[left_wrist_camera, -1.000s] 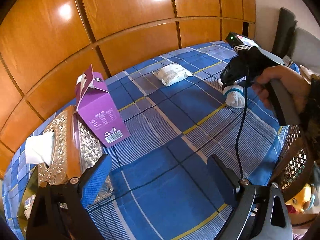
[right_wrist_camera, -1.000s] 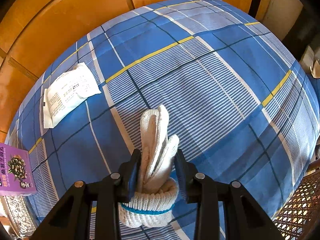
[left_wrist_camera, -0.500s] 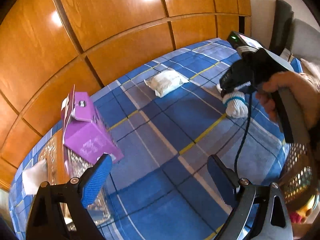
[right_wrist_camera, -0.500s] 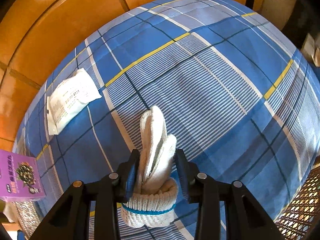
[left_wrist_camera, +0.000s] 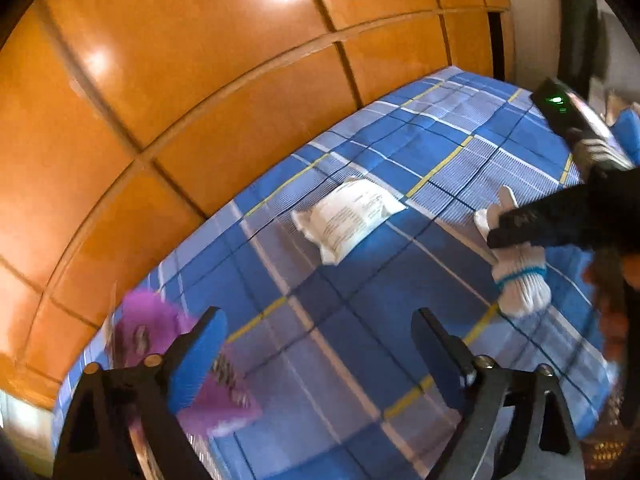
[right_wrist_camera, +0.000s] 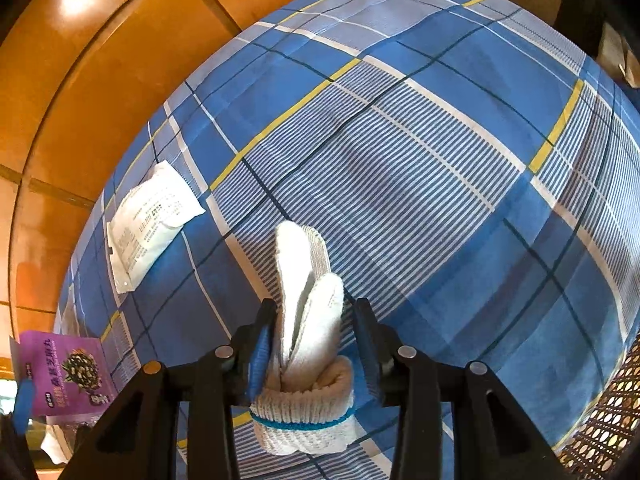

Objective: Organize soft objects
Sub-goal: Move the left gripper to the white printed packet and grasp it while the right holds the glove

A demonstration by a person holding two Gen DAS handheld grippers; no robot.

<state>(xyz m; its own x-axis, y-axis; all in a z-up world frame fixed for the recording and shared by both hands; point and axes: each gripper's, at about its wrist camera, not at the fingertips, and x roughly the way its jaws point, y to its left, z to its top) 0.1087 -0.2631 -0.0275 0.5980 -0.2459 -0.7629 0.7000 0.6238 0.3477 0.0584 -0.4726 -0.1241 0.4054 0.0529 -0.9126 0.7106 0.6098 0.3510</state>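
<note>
Progress looks slim so far, judged from where the soft things lie. At the far left, your left gripper (left_wrist_camera: 316, 356) stands wide with nothing between its pads, hanging over the cloth (left_wrist_camera: 400, 288) beside the purple box (left_wrist_camera: 160, 332), which is blurred. Next along, the white pack (left_wrist_camera: 348, 216) lies flat on the cloth near the wood panelling (left_wrist_camera: 200, 80), apart from everything else and untouched. Further right, the glove bundle (right_wrist_camera: 304, 360) sits on the cloth between the pads of your right gripper (right_wrist_camera: 310, 344); those jaws are opening, with a gap on the right side, so I read this as the bundle being set down or let go. At the right edge a wicker basket (right_wrist_camera: 604, 424) shows, perhaps where the soft things belong; its inside is not visible here. Left to do, by my reading: the pack, and maybe the glove bundle too.
</note>
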